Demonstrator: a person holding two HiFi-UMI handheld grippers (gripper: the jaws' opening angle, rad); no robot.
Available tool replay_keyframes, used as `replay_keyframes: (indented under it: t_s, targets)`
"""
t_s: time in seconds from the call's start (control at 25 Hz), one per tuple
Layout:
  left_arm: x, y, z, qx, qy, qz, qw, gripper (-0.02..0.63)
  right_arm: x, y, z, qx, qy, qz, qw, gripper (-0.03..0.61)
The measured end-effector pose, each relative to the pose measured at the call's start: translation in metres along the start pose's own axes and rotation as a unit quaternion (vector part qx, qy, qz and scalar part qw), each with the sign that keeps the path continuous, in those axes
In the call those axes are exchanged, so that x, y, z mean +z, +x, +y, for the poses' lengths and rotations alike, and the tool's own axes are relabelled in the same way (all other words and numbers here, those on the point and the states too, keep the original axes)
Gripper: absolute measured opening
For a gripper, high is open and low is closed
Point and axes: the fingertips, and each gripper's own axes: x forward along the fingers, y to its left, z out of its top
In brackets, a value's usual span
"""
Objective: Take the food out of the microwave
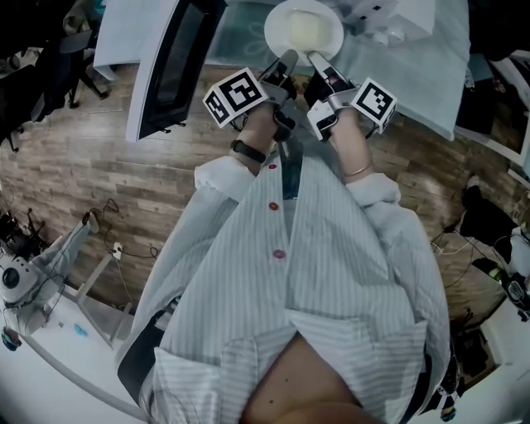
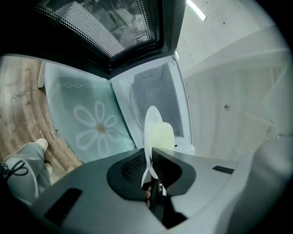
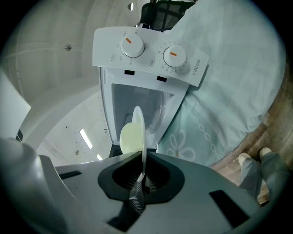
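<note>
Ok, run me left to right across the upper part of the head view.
microwave door → left tool → right tool → tablecloth corner. The plate spans both tools, each clamped on its rim, so it has no place in the order.

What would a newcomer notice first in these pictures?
A white plate with pale yellow food, at the top centre of the head view, gripped at its rim by the left tool and the right tool. Beyond it stands the white microwave, its door open to the left.
</note>
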Motion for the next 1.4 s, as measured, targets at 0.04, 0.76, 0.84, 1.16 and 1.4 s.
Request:
replay_keyframes:
  t_s: [0.04,0.76,0.84,1.16,1.4]
  targets:
    - [-0.001,-0.002,-0.002,0.0,0.001,-0.002,1.0,0.043,-0.001,-0.003,0.002,0.002,0.0,0.002,1.0,0.043]
    - [-0.009,-0.027,-0.04,-0.014,-0.002,0.047,0.9988,0.023,-0.015,-0.03,0.035,0.009,0.027,-0.005,1.0,0.043]
    - [-0.009,-0.029,-0.042,-0.018,-0.003,0.055,0.9983,0.023,-0.015,-0.032,0.037,0.007,0.025,-0.004,1.0,0.043]
    - [-0.009,-0.027,-0.058,-0.041,-0.002,0.076,0.9963,0.023,-0.008,-0.038,0.052,0.019,0.009,-0.008,1.0,0.043]
    - [-0.008,-0.03,-0.071,-0.056,0.01,0.087,0.9946,0.022,-0.005,-0.042,0.065,0.035,-0.004,-0.012,0.999,0.043]
